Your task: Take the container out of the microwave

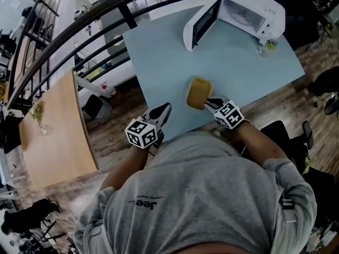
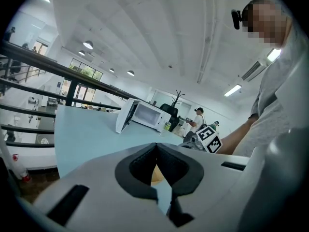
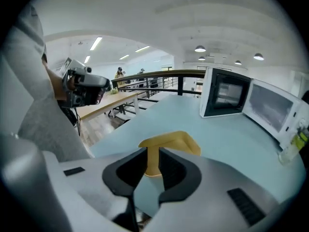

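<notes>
Head view shows us the yellow rounded plastic container point(image 1: 198, 92) over the near side of the pale blue table point(image 1: 159, 52), well apart from the white microwave point(image 1: 249, 12). It lies lengthwise straight ahead of our right tool point(image 1: 207, 103), which clasps its near rim. Our left tool point(image 1: 164, 110) is clenched, empty.

The container point(image 1: 198, 93) sits on the bench point(image 1: 159, 62), its near edge between the right gripper's point(image 1: 208, 103) jaws; the microwave point(image 1: 241, 15) stands far beyond them.
</notes>
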A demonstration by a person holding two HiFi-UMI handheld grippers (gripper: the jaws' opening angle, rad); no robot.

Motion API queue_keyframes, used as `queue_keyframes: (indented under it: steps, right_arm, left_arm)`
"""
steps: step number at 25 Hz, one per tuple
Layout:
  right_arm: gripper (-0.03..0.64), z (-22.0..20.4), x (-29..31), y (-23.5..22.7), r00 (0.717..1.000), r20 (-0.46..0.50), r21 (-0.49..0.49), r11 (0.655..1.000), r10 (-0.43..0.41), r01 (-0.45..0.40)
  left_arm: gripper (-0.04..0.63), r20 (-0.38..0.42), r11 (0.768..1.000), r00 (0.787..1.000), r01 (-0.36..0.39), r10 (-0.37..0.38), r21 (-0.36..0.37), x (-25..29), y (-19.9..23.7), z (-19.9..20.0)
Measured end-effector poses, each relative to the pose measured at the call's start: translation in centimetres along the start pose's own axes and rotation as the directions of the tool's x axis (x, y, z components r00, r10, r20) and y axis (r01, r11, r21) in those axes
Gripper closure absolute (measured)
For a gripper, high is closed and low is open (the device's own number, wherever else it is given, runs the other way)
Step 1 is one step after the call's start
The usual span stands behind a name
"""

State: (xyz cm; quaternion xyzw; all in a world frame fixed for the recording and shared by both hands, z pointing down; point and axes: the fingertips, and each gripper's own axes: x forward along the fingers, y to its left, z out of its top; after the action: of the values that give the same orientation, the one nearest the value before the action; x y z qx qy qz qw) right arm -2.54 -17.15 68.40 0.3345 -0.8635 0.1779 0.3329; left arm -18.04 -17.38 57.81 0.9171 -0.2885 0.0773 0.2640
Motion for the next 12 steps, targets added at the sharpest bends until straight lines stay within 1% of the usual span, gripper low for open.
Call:
queue_keyframes:
  steps: [3,7,12]
  right_arm:
    - [0.545,0.5,-2.4,-1.5,0.998,0.055,0.087,0.996,-0.027,0.022]
    - [0.561,1.1,-5.5,-3.5,0.988,0.137,0.196,0.980,-0.066,0.038]
    - [0.574,1.4,-9.8,-5.6,0.968,0.222,0.262,0.964,-0.114,0.053]
  left_arm:
    - [0.586,0.001,1.000,1.000,0.027,-0.027,0.010,1.1,-0.9,0.5]
    - [0.586,0.010,0.999,0.999,0.045,-0.045,0.014,2.0,-1.9,1.0]
    - [0.586,0.013,0.998,0.999,0.052,-0.053,0.026,3.6,-3.9,1.4]
